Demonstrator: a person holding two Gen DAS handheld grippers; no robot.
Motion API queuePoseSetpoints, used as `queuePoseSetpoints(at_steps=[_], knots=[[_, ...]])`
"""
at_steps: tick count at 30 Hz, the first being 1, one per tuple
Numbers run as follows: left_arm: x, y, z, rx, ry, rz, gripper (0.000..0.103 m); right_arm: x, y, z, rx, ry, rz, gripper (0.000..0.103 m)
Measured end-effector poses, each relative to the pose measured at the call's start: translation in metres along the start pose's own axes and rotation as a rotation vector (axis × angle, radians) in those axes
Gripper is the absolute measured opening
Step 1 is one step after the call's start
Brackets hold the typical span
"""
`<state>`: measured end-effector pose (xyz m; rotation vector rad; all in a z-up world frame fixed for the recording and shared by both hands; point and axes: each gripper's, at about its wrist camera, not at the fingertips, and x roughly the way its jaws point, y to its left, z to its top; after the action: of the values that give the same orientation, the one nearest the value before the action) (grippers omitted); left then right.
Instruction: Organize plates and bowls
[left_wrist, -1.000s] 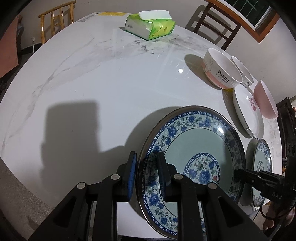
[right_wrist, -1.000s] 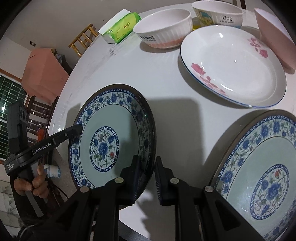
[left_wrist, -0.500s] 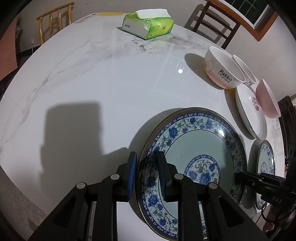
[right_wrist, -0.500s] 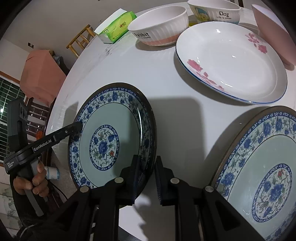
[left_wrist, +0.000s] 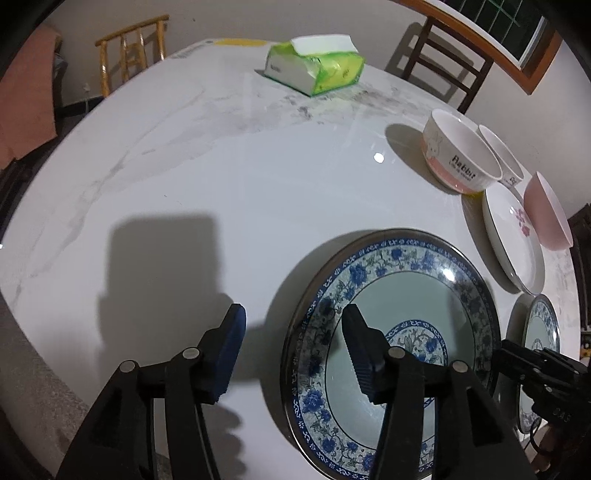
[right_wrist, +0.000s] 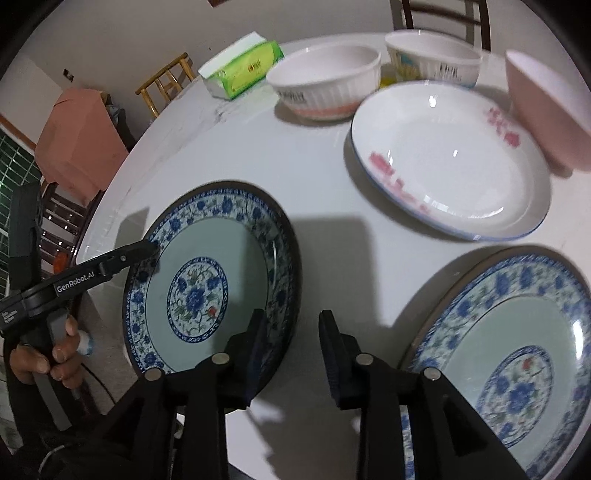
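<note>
Plates and bowls sit on a round white marble table. The left gripper has just been opening; its jaws now stand spread on either side of the near-left rim of the blue floral plate, 1 finger outside on the table, the other over the plate's well, neither pad pressing it. That plate lies flat near the table's near edge. The right gripper has also just been opening; its jaws stand slightly apart at the same plate's opposite rim, 1 finger over the rim and 1 outside it, with no clear pinch. A second blue floral plate lies just right of it. Farther right and back lies a white plate with pink flowers, with a pink bowl beside it, a ribbed white bowl and another printed bowl behind. A green tissue pack rests at the far side. A hand grips the left tool's handle.
</note>
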<state>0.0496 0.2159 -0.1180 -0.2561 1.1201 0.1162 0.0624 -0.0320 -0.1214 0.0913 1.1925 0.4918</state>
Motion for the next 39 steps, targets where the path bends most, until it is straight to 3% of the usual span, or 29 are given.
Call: queuePoseSetpoints(at_steps=[7, 27, 39], knots=[[-0.023, -0.02, -0.005, -0.009, -0.088, 0.067, 0.056, -0.024, -0.003, -0.003, -0.041, -0.081, -0.065, 0.03], [-0.048, -0.139, -0.045, 0.162, -0.164, -0.022, 0.063, -0.099, -0.045, -0.045, -0.025, -0.256, -0.179, 0.03], [-0.043, -0.188, -0.068, 0.265, -0.157, -0.047, 0.065, -0.12, -0.082, -0.07, 0.034, -0.287, -0.222, 0.03]])
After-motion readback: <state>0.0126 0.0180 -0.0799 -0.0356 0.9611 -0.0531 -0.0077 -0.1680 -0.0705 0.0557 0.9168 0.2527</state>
